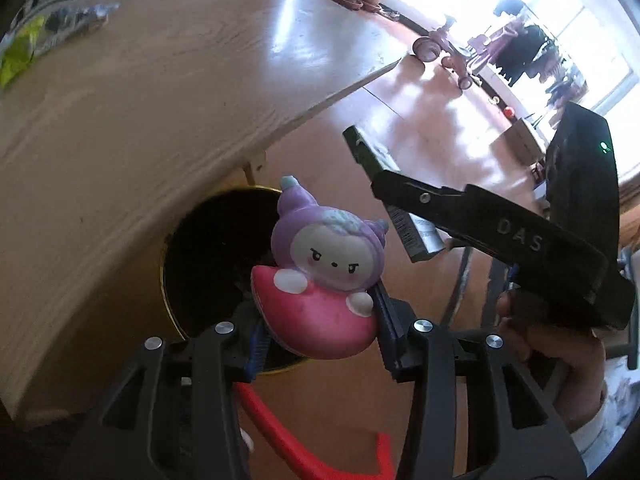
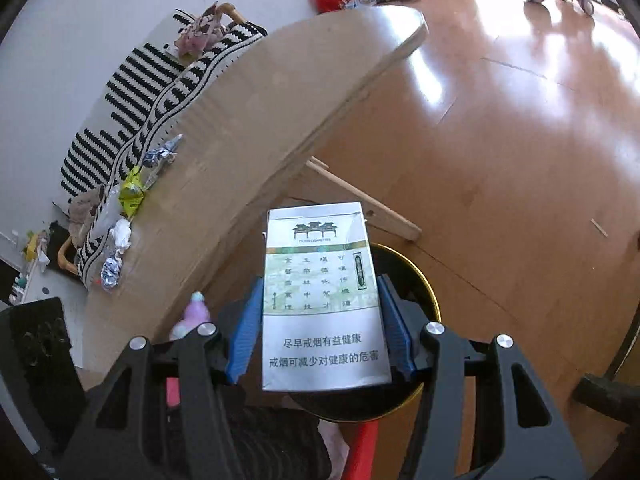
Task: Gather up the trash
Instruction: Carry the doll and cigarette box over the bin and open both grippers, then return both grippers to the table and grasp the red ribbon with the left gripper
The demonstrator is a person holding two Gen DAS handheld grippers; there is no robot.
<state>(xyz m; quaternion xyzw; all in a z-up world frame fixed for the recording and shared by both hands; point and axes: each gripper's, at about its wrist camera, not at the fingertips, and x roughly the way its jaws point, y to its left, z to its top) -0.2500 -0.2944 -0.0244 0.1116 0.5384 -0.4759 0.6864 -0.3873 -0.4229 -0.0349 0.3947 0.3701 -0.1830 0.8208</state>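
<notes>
My left gripper (image 1: pixel 318 320) is shut on a pink and purple squishy doll (image 1: pixel 328 276), held above the mouth of a round black bin with a gold rim (image 1: pixel 168 288) on the floor beside the table. My right gripper (image 2: pixel 322 320) is shut on a white and green cigarette pack (image 2: pixel 320 300), gripped by its sides over the same bin (image 2: pixel 424 292). In the left wrist view the right gripper (image 1: pixel 384 184) shows at the right with the pack (image 1: pixel 416 236) in it. The doll's purple tip (image 2: pixel 196 312) peeks into the right wrist view at lower left.
A wooden table (image 1: pixel 140 120) stands left of the bin, with crumpled wrappers (image 2: pixel 120 248) and a yellow-green wrapper (image 2: pixel 132 192) near its far edge. A black and white striped bag (image 2: pixel 152 100) lies behind. A pink tricycle (image 1: pixel 444 48) stands on the wooden floor. Something red (image 1: pixel 320 452) lies below.
</notes>
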